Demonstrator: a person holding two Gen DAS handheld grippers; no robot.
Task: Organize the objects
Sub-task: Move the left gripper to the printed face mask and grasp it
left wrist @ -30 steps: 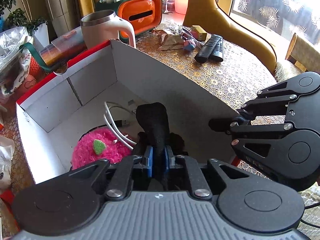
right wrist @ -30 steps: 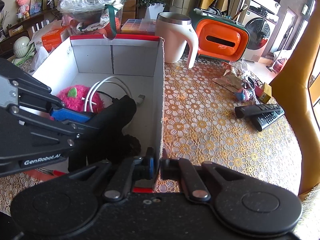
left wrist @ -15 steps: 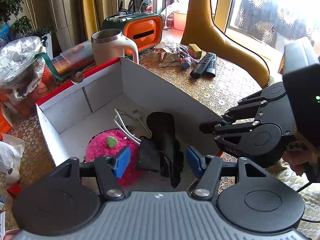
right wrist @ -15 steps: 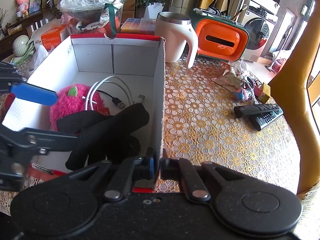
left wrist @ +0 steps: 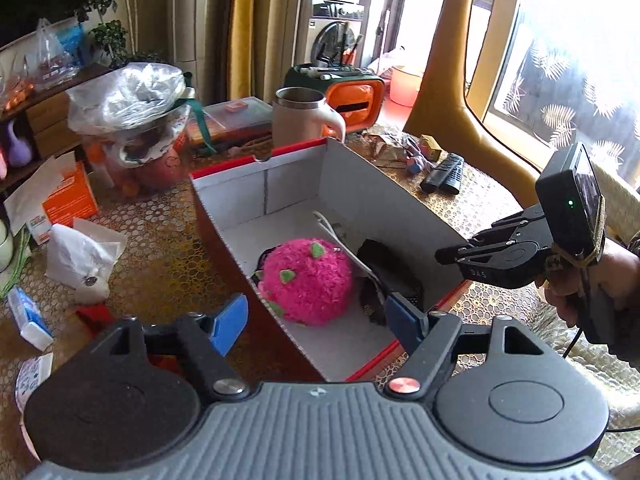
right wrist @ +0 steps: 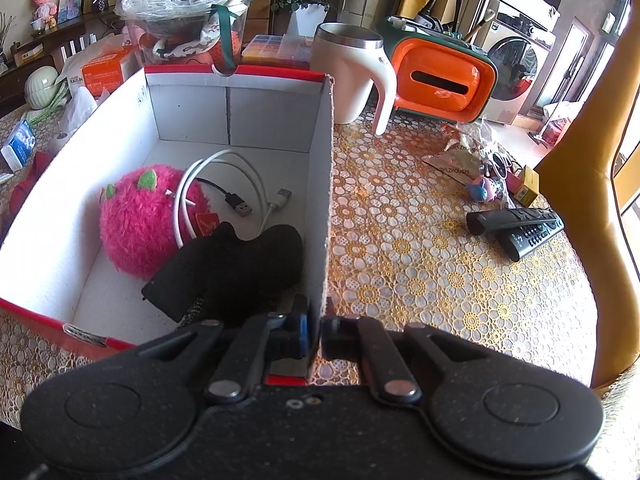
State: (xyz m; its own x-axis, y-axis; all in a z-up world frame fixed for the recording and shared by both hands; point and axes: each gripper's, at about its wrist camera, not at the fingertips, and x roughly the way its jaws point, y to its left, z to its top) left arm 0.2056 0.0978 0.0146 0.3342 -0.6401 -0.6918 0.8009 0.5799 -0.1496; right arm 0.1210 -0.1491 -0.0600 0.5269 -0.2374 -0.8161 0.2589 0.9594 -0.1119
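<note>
A white cardboard box with red edges (left wrist: pixel 360 196) (right wrist: pixel 256 108) stands on the table. Inside lie a pink fuzzy plush (left wrist: pixel 306 280) (right wrist: pixel 140 220), white and black cables (right wrist: pixel 224 184) and a black cloth item (left wrist: pixel 384 272) (right wrist: pixel 236 268). My left gripper (left wrist: pixel 316 320) is open and empty, raised above the box's near end. My right gripper (right wrist: pixel 316 336) is shut on the box's right wall near its front corner; it also shows in the left wrist view (left wrist: pixel 504 252).
Two black remotes (right wrist: pixel 516 228), a small toy (right wrist: pixel 484 188) and wrappers (right wrist: pixel 460 156) lie right of the box. A white mug (right wrist: pixel 352 76) and an orange case (right wrist: pixel 440 80) stand behind it. A plastic-covered bowl (left wrist: pixel 136 120), tissue packs and paper lie left. A yellow chair (right wrist: pixel 580 200) borders the table.
My left gripper opened, let go of the black cloth item in the box, and pulled up and back. The right gripper kept its hold on the box wall.
</note>
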